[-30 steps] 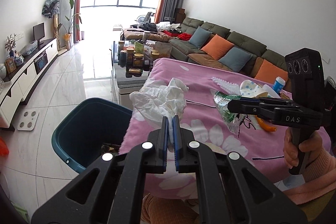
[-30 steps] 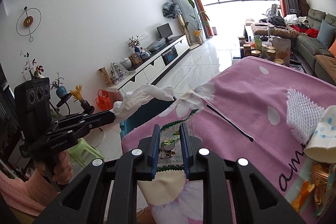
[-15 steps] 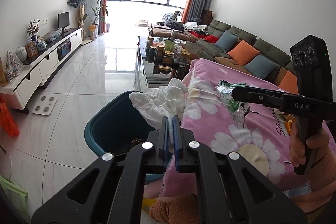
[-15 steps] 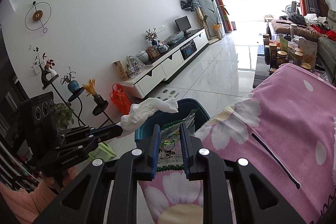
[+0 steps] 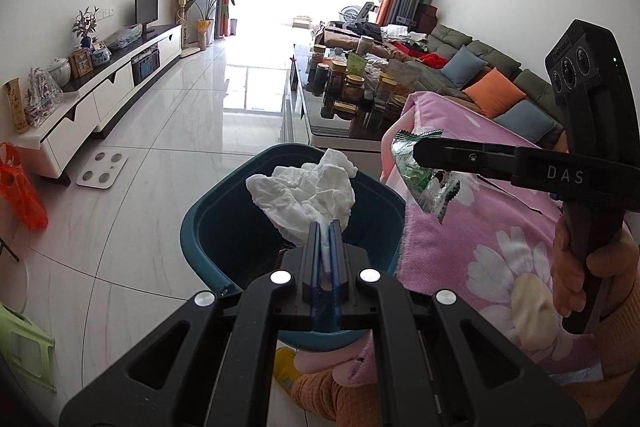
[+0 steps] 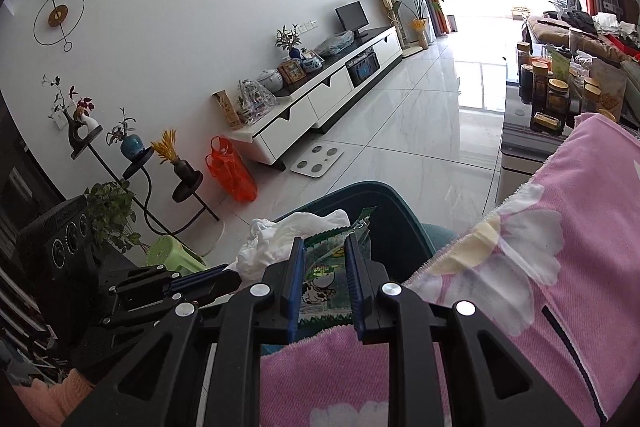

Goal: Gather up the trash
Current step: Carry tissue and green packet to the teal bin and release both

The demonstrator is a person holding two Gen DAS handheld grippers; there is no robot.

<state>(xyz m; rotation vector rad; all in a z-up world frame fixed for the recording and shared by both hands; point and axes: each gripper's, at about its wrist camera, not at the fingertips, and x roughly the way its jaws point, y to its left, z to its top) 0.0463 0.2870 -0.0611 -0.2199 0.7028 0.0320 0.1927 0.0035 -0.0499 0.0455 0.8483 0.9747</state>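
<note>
- Left tool [image 5: 325,227] pinches a crumpled white tissue [image 5: 306,193], hanging over the teal bin [image 5: 200,239] on the floor.
- Right tool [image 6: 323,259] grips a green snack wrapper [image 6: 324,273], at the edge of the pink-covered worktop [image 6: 580,227], near the bin.
- Both pieces lifted; neither dropped yet.
- Bin holds some dark scraps, mostly hidden.

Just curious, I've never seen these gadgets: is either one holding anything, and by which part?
Left tool pinches the crumpled white tissue by its lower end; right tool clamps the green snack wrapper across its middle.
</note>
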